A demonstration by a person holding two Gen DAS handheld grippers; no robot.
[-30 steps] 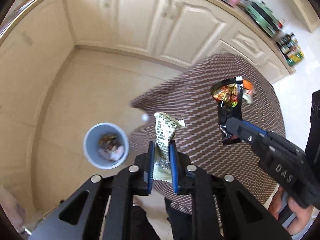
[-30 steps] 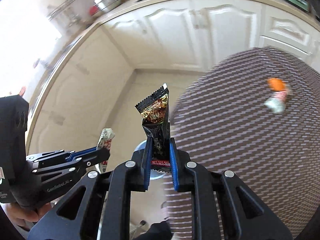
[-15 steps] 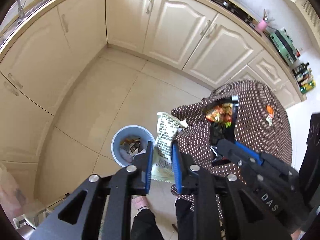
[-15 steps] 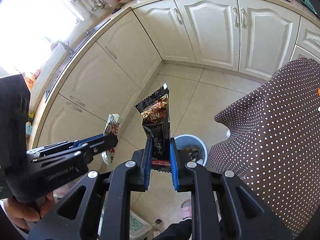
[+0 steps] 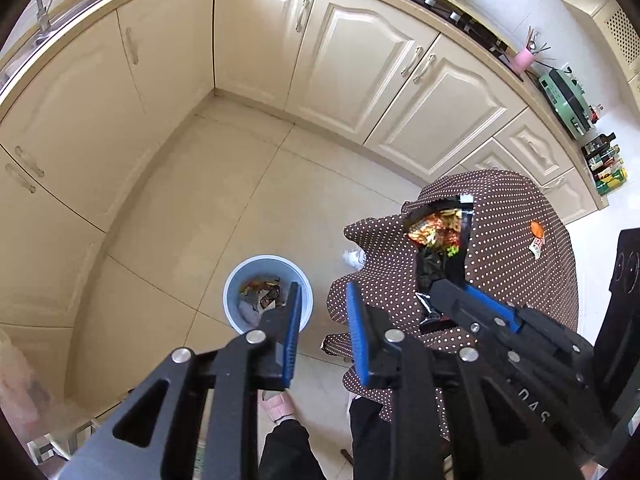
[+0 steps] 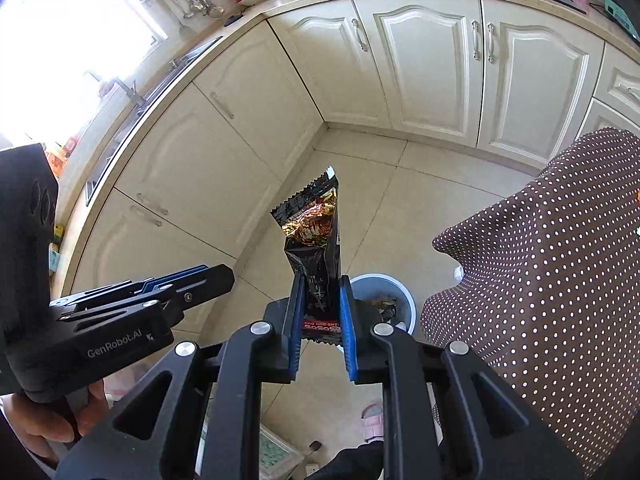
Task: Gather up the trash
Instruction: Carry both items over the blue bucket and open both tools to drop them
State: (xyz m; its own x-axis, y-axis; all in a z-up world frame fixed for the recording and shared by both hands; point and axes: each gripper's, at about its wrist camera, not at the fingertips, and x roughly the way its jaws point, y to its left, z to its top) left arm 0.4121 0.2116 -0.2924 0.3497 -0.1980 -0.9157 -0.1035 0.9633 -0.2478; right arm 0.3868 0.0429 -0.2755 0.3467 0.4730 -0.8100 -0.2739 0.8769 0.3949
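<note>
**Left gripper empty above the bin, right gripper holding a snack wrapper**

Nearest in the left wrist view, the left gripper (image 5: 322, 312) stands with its blue-padded jaws spread apart and nothing between them. Just beyond its left finger sits the round pale-blue plastic trash bin (image 5: 267, 265) on the beige tiled floor (image 5: 224, 200), with crumpled wrappers inside. To the right, the right gripper (image 5: 434, 292) reaches in from the side, clamped on the black foil snack wrapper (image 5: 440, 236); part of a white marking, "DAS", shows on its body.

The right wrist view shows the right gripper (image 6: 320, 300) closed on the lower end of that wrapper (image 6: 316, 232), which stands upright with its torn top showing gold and red foil. Red print at its bottom edge is too small to read. Only this view shows "GenRobot.AI" in white on the body of the left gripper (image 6: 220, 276), which is seen side-on.

The brown white-dotted tablecloth (image 5: 520, 248) lies right of the bin; only the left wrist view shows a small orange scrap (image 5: 536, 229) and a small white-and-red wrapper (image 5: 537, 246) on it. Farthest are the cream kitchen cabinets (image 5: 360, 60).
</note>
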